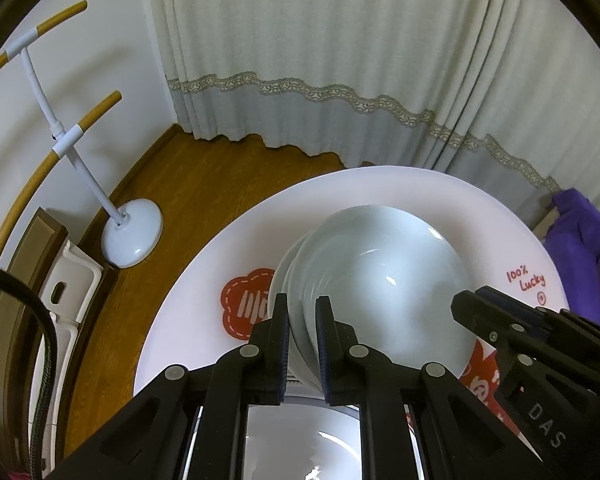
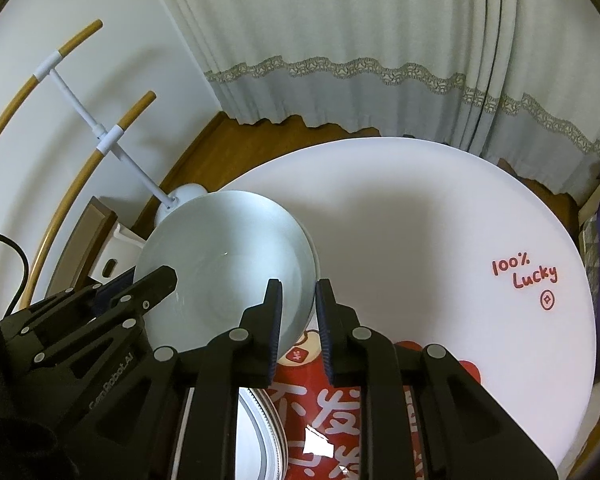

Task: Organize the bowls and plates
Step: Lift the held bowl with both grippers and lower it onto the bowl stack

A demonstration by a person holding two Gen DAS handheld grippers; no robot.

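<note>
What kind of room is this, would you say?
Probably a room in a home, perhaps a living or dining area. Long pleated curtains with lace trim hang to a wood floor, a white coat stand stands by the wall, and a round white table carries stacked bowls.

Both wrist views look forward and down from close above the round white table (image 1: 228,248), facing the curtain (image 1: 340,80). The left claw (image 1: 302,320) camera sits left of the right claw (image 2: 298,304) camera; they share the bowl stack (image 1: 380,280), clothes stand (image 2: 112,140) and "100% Lucky" print (image 2: 526,274).
</note>
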